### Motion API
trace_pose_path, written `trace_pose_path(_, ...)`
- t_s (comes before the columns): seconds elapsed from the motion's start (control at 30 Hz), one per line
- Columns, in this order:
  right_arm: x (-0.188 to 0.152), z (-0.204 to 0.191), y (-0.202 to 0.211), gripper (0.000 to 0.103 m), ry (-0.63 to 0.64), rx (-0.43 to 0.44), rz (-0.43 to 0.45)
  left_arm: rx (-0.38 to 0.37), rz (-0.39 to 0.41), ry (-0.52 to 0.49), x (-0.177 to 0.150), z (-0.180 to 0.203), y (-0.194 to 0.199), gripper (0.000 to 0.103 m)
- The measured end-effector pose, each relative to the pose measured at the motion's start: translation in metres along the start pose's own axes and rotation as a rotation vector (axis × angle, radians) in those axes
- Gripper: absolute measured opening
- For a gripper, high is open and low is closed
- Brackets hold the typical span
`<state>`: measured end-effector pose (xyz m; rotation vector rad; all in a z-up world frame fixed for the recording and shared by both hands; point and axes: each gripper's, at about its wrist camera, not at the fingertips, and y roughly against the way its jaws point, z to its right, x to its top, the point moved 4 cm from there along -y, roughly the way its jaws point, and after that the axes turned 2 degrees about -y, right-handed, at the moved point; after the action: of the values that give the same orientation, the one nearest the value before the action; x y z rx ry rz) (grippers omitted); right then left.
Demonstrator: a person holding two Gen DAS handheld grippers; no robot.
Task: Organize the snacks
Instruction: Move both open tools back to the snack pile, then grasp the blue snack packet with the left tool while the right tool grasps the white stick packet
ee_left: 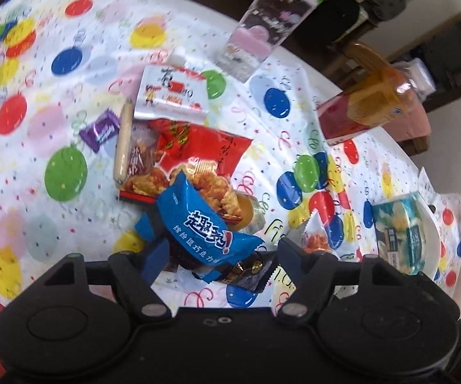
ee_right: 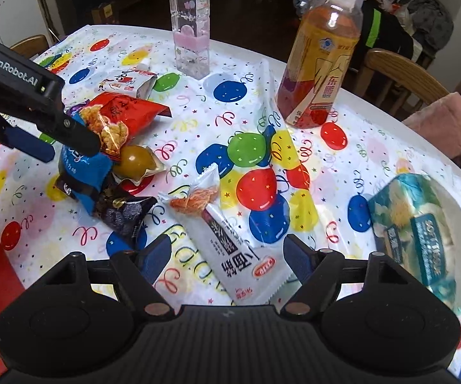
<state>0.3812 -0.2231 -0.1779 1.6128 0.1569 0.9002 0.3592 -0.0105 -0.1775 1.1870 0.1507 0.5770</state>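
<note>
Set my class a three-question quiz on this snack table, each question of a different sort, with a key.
1. True or false: the orange drink bottle lies on its side.
2. What lies between the fingers of the right gripper? A) white packet B) purple candy C) tissue pack
3. Fill in: the open left gripper has its fingers on either side of the ___ packet.

Key:
1. False, it stands upright.
2. A.
3. Blue: the blue packet.
</note>
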Motion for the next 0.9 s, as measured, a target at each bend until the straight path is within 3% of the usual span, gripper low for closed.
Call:
trace_pose_path(0.17,0.003,0.0,-0.014,0.07,0.017,0.011,-0.011,0.002,-0.015,0.028,0.001,0.001,-0.01,0.069)
trace_pose_path(0.37,0.003,0.0,-0.026,0.047,0.017,0.015,-0.023,0.019,-0.016,0.039,0.003,0.0,-0.013,0.068)
trace_pose_path(0.43,0.001,-0.002,-0.026,0.034,0.029,0.008,-0.023,0.029,-0.015,0.045,0.004,-0.003,-0.013,0.064)
trace_pose_path(0.7,-0.006,-0.006,-0.016,0.017,0.022,-0.001,-0.002,0.033,-0.011,0.074,0.001,-0.018,-0.011,0.033)
trace_pose_path(0.9,-0.013,-0.013,-0.007,0.008,0.01,-0.02,0.017,0.019,0.006,0.059,-0.004,-0.02,-0.007,0.025)
